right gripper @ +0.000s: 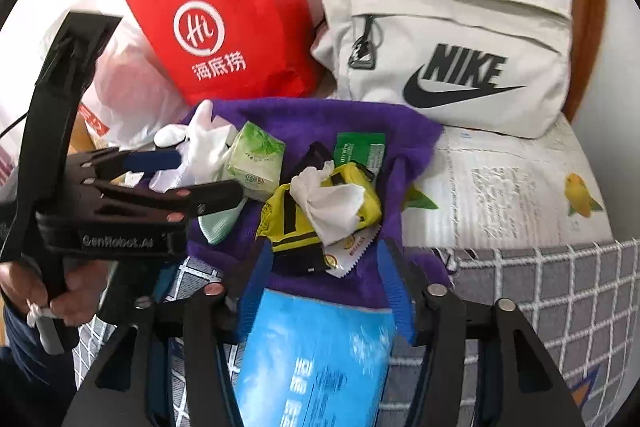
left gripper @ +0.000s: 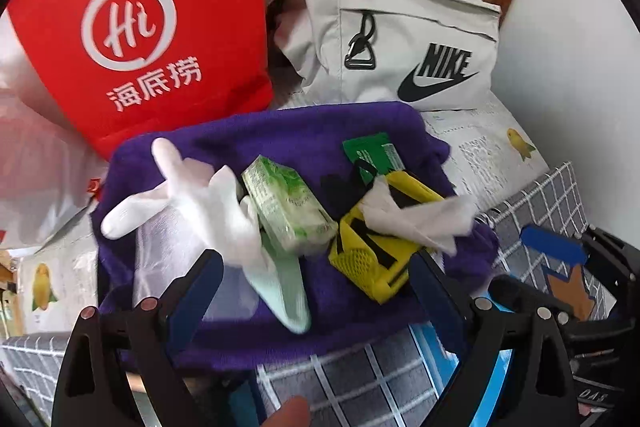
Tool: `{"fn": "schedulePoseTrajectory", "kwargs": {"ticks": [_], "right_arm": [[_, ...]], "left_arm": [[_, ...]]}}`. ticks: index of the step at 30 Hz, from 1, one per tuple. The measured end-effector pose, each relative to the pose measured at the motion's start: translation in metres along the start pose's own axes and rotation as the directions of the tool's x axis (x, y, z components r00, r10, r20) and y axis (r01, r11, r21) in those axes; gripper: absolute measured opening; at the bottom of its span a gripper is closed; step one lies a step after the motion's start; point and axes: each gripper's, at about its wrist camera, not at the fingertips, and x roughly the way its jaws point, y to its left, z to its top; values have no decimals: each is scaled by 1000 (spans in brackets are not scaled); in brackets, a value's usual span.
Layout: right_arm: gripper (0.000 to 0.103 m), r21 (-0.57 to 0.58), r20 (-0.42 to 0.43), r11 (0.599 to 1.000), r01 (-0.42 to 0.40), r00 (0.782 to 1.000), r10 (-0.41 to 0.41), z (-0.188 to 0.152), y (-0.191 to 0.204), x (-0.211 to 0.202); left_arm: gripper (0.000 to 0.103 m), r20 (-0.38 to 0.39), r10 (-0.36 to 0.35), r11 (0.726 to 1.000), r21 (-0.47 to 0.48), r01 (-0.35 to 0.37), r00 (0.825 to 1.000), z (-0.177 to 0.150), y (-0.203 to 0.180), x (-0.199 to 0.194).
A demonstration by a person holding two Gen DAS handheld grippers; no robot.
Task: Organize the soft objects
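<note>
A purple towel (left gripper: pixel 288 131) (right gripper: pixel 340 115) lies on the bed with a white glove (left gripper: pixel 188 195) (right gripper: pixel 204 143), a green tissue pack (left gripper: pixel 288 203) (right gripper: pixel 256 155), a mint sock (left gripper: pixel 286 291), a yellow mesh pouch (left gripper: pixel 372 259) (right gripper: pixel 296 223) and a crumpled white tissue (left gripper: pixel 416 215) (right gripper: pixel 332 203) on it. My left gripper (left gripper: pixel 316 279) (right gripper: pixel 200 179) is open, its fingers on either side of the glove and sock. My right gripper (right gripper: pixel 320 267) is shut on a blue tissue pack (right gripper: pixel 316 355) at the towel's near edge.
A red paper bag (left gripper: pixel 140 27) (right gripper: pixel 236 11) and a beige Nike bag (left gripper: pixel 404 39) (right gripper: pixel 452 47) stand at the back against the wall. A white plastic bag (right gripper: pixel 128 83) lies left. The bed has newspaper-print sheet (right gripper: pixel 504 183) and grey checked blanket (right gripper: pixel 540 291).
</note>
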Motion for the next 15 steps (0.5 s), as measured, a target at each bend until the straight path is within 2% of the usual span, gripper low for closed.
{"fn": "schedulePoseTrajectory", "kwargs": {"ticks": [6,12,15], "right_arm": [[81,14,50,1000,25,998,-25,-11,8,-35],[96,-3,92,999,45,995,-45,-30,38,-75],[98,-12,101,999,50,994,-48,-41,53,-93]], "left_arm": [[94,40,38,999,12,-39,998,-26,-9,-52],[94,104,48,999,-24,-46,993,-68,-5,-106],[94,135,66,996,-61,-58,989,-92,0,-132]]}}
